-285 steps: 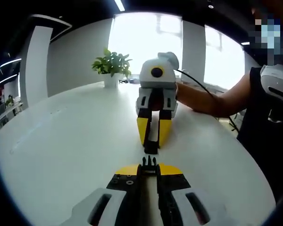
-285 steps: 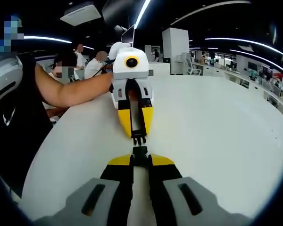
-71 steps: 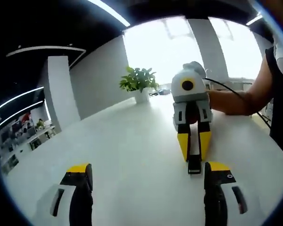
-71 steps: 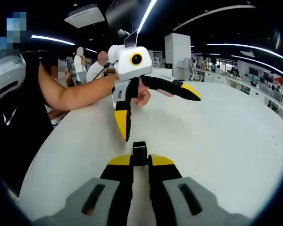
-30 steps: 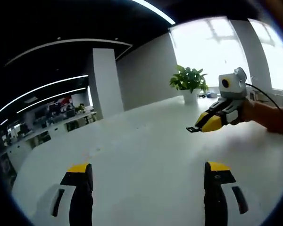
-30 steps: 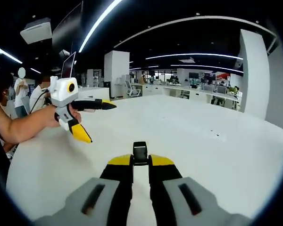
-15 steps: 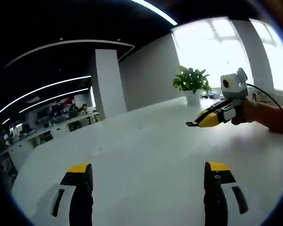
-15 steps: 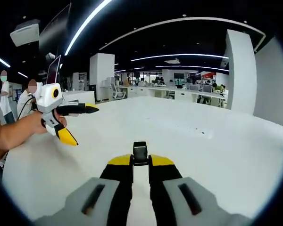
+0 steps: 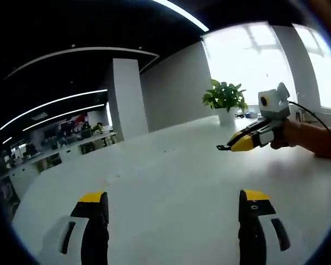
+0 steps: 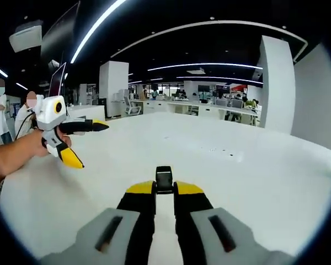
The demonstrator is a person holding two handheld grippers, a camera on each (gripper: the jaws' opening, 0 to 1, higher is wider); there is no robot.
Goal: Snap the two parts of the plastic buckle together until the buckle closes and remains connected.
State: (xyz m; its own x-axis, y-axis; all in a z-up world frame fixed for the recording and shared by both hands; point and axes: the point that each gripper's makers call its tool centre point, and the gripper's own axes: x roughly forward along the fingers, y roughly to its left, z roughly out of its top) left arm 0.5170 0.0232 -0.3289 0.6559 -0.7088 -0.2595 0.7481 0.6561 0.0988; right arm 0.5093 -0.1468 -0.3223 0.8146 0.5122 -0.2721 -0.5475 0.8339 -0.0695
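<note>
Buckle clamped in right tool, left tool spread wide

Buckle (image 10: 164, 179) is sitting pinched at the tip of the right tool (image 10: 164, 190) in the right gripper view, a small black block sticking out just past the yellow jaw ends; jaws are pressing together on it w/ no gap showing; can't tell from this view whether both halves are joined, since the piece is small & dark. In the left gripper view the right tool (image 9: 229, 147) is coming in from the right, held off the white tabletop (image 9: 171, 187) by a hand (image 9: 298, 135); a thin dark bit is poking out at its tip, too small to make out.

Left tool (image 9: 171, 207) is standing w/ jaws far apart in its own view, yellow tips at either side & bare tabletop between them; it's gripping nothing. In the right gripper view the left tool (image 10: 88, 142) is appearing at the left, jaws splayed, one pointing right & one slanting down, above the tabletop (image 10: 237, 182), held by a hand (image 10: 41, 144).

Potted plant (image 9: 225, 97) is standing on the tabletop behind the right tool; people (image 10: 27, 116) are sitting at far left of the right gripper view.
</note>
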